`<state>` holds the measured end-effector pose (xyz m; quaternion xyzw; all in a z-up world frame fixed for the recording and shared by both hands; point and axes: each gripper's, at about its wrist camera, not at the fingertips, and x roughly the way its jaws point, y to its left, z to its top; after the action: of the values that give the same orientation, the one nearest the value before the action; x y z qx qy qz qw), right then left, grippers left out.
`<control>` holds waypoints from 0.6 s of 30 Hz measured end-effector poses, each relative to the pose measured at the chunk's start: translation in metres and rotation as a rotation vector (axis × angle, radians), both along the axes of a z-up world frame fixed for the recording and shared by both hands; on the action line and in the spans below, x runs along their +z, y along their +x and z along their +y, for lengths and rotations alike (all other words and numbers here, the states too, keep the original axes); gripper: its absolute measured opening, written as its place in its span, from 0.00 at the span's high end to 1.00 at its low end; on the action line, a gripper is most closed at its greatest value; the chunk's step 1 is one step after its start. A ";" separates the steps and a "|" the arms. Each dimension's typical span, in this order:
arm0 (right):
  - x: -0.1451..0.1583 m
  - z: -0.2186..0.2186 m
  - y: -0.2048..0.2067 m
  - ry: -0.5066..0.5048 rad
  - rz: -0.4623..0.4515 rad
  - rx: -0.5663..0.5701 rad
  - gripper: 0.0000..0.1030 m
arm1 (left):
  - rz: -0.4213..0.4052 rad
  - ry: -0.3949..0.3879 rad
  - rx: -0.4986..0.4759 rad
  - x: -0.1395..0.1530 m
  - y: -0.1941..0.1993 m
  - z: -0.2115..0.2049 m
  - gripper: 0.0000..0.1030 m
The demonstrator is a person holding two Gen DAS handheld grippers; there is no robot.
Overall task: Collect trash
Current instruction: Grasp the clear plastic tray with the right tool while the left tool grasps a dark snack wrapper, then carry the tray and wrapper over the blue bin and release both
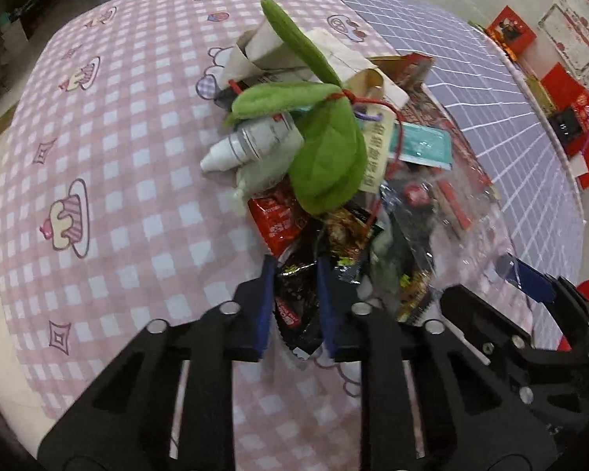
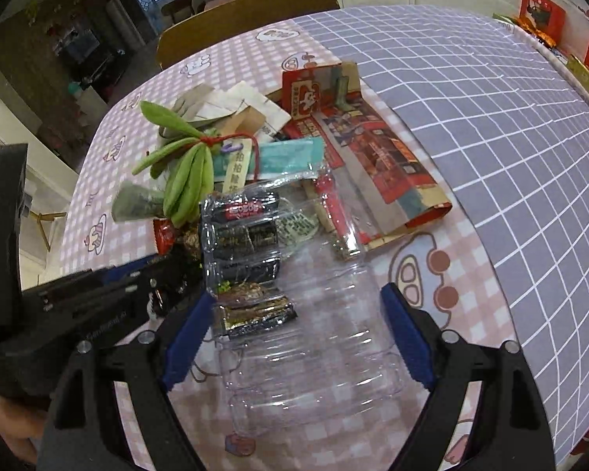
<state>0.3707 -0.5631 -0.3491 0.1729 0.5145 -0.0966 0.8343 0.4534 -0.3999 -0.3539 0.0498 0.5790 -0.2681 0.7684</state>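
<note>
No legible text on the wrappers (image 2: 251, 231)

Pink checked tablecloth (image 1: 137, 196) (cupcake print), wooden chair (image 2: 247, 11) behind.

trash pile (image 1: 333, 165) on table (image 1: 117, 157)

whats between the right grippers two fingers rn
In the right wrist view, the open right gripper straddles a clear plastic bottle lying on the pink checked tablecloth; its pads do not press on it.
</note>
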 end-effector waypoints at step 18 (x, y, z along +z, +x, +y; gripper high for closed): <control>0.070 0.099 -0.001 0.036 -0.035 0.153 0.19 | 0.119 -0.260 0.237 0.063 -0.030 0.188 0.91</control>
<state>0.3694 -0.4636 -0.2792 0.1498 0.5131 -0.0204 0.8449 0.4234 -0.2120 -0.2905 -0.1344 0.5857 -0.2506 0.7590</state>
